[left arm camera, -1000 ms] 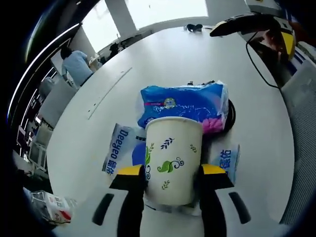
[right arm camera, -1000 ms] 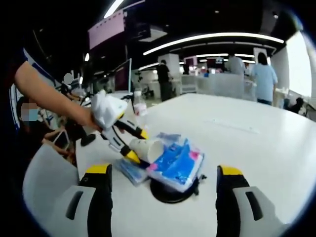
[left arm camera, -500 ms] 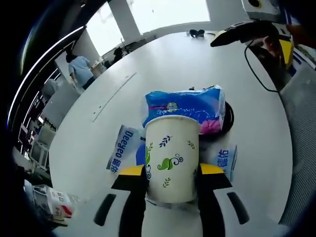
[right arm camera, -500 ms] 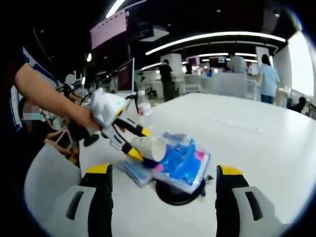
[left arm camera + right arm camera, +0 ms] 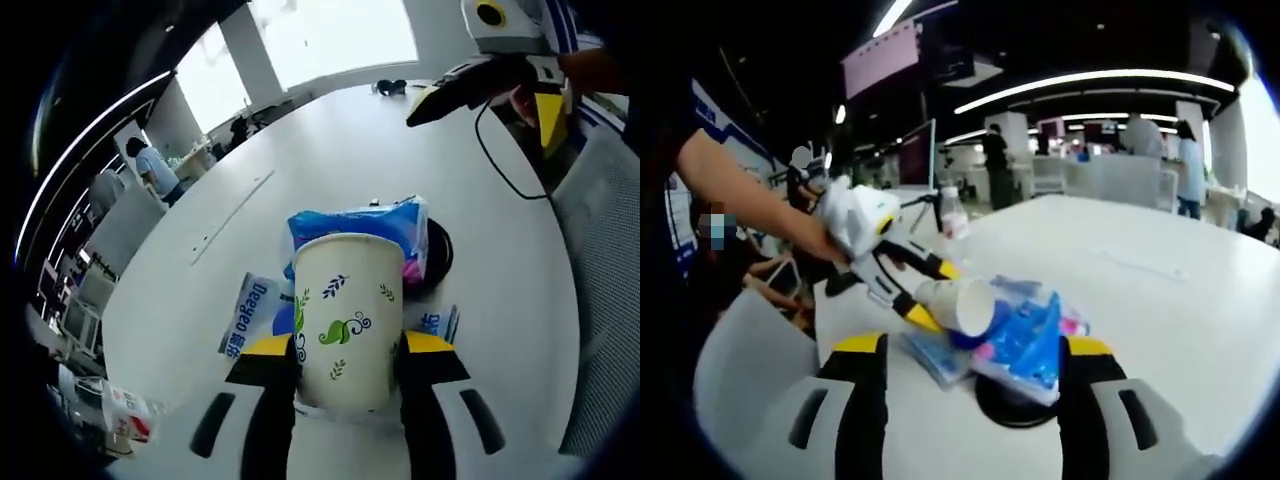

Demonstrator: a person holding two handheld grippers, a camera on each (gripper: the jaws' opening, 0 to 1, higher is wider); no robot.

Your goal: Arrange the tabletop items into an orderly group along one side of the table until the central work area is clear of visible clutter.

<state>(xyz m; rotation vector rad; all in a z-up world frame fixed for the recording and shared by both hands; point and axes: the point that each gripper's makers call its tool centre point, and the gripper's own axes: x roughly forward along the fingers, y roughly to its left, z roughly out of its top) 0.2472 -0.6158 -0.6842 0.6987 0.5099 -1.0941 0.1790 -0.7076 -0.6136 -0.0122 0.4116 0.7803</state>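
A: What is the largest thing here?

B: The white table (image 5: pixel 340 140), round at its edge and wide. It shows also in the right gripper view (image 5: pixel 1160 300). The room around it is a big open office with long ceiling lights, bright windows, and some people standing far away.

A: How many items lie on the table?

B: I count one blue and pink plastic pack (image 5: pixel 355 222), which lies partly on one black round disc (image 5: pixel 437 250). In the right gripper view the same pack (image 5: pixel 1035 335) covers most of the disc (image 5: pixel 1010 408). Around them are small tissue packets with blue print: two I can count in the left gripper view, one at the left (image 5: pixel 245 312) and one at the right (image 5: pixel 437 322). All are close together, near the table's edge.

A: And the cup?

B: One paper cup (image 5: pixel 347 320), white with green leaves. The left gripper (image 5: pixel 345 350) has it clamped between both jaws, above the packets. From the other side, the cup (image 5: pixel 958 304) lies sideways with its mouth toward the camera.

A: The right gripper?

B: The right gripper (image 5: pixel 975 355) has its jaws wide apart and holds nothing. It shows also in the left gripper view (image 5: pixel 480 70), well apart from the pile.
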